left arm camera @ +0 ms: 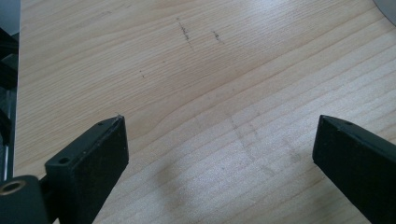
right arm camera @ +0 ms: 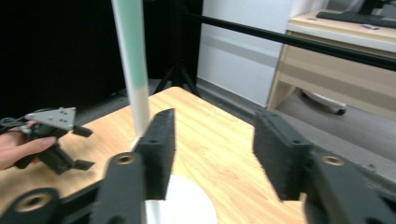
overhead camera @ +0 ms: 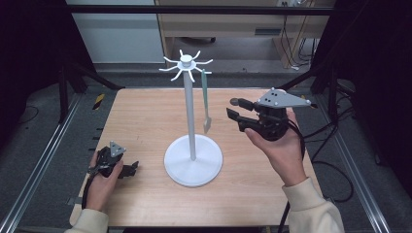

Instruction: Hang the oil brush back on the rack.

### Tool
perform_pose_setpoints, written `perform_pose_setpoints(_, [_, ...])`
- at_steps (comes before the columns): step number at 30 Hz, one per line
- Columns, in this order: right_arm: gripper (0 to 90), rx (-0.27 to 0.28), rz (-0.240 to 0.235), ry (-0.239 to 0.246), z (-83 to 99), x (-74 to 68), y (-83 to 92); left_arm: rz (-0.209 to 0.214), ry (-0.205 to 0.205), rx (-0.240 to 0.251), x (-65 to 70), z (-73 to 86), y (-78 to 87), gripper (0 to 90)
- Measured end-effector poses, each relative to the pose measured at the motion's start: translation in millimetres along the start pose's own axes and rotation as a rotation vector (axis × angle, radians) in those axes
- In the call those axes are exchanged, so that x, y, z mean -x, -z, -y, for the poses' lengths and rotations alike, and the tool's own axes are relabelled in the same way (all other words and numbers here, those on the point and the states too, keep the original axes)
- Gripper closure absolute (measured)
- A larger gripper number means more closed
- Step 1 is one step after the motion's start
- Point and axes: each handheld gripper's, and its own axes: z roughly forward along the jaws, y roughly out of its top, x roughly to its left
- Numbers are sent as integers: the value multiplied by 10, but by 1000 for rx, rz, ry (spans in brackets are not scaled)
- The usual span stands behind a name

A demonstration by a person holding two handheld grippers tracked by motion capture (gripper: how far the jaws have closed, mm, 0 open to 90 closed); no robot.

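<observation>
A white stand rises from a round base (overhead camera: 193,160) on the wooden table (overhead camera: 141,116), its pole (overhead camera: 190,111) topped by a ring of hooks (overhead camera: 185,65). A slim utensil with a pale green handle (overhead camera: 206,104) hangs from one hook on the right. My right gripper (overhead camera: 232,108) is held in the air just right of the utensil, open, nothing between its pads. In the right gripper view the green handle (right arm camera: 133,60) hangs just left of the open gripper (right arm camera: 215,144). My left gripper (overhead camera: 133,170) rests low at the table's left front, open over bare wood (left arm camera: 222,128).
Metal rails run along both sides of the table, and black frame bars stand at the back. A desk with cables sits behind the table. The stand's base edge (left arm camera: 387,7) shows to the right of the left gripper.
</observation>
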Motion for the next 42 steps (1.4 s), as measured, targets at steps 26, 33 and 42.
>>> perform_pose_setpoints(26, [67,-8,237,-9,110,173,124,-1,-1,2,3,-1,4,30])
perform_pose_setpoints(33, [50,-5,243,-10,221,203,197,-2,2,2,2,1,4,30])
perform_pose_setpoints(42, [33,-3,265,-27,441,242,269,-2,5,4,-1,2,9,30])
